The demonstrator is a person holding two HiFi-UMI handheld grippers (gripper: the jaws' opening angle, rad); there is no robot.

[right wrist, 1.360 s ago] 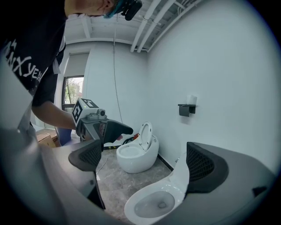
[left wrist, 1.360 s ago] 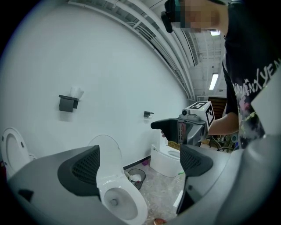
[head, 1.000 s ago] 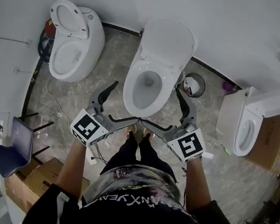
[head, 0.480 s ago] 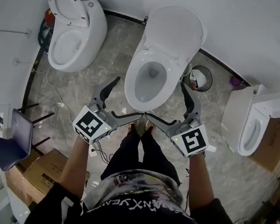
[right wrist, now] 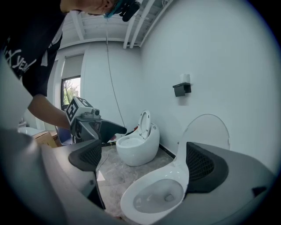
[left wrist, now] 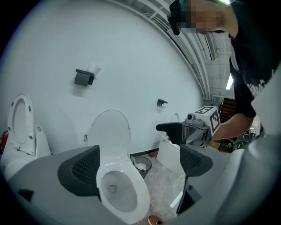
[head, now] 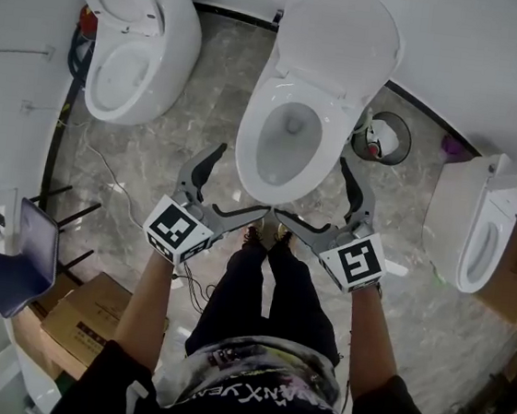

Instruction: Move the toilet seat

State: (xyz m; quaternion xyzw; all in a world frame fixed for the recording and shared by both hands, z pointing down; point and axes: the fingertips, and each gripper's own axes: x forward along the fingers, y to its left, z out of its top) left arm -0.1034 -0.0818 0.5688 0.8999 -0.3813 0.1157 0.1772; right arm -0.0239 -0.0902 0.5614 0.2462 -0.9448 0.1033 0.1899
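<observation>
Standing at the front of the middle toilet [head: 284,149], the person holds two grippers, one to each side of its bowl. The head view counts three toilets in all: the middle one, an egg-shaped toilet [head: 137,48] to its left and a boxier toilet [head: 479,227] to its right. It also shows one waste bin [head: 382,137] just right of the middle toilet, by the wall, and one blue chair [head: 21,258] and a cardboard box [head: 84,316] well off to its left and nearer the person. The toilet seat [head: 338,39] is tipped up against the wall behind the middle bowl; seat and lid cannot be told apart. Only the gripper views show the wall above the middle toilet. The left gripper view shows two black wall fittings [left wrist: 83,78] there, and the right gripper view shows one of them [right wrist: 181,89] and a window [right wrist: 70,92] beyond the egg-shaped toilet. Only the head view shows the person's shoes [head: 264,239] at the foot of the bowl. The left gripper [head: 243,179] has its jaws spread wide, holding nothing, and its own view frames the middle bowl in the gap between the pads [left wrist: 81,171]. The right gripper [head: 309,187] is spread just as wide and is empty too, with the bowl rim showing between its pads [right wrist: 204,169]. From above, the inner jaws of the two grippers come close together in front of the bowl. Whether either gripper touches the porcelain cannot be told.
</observation>
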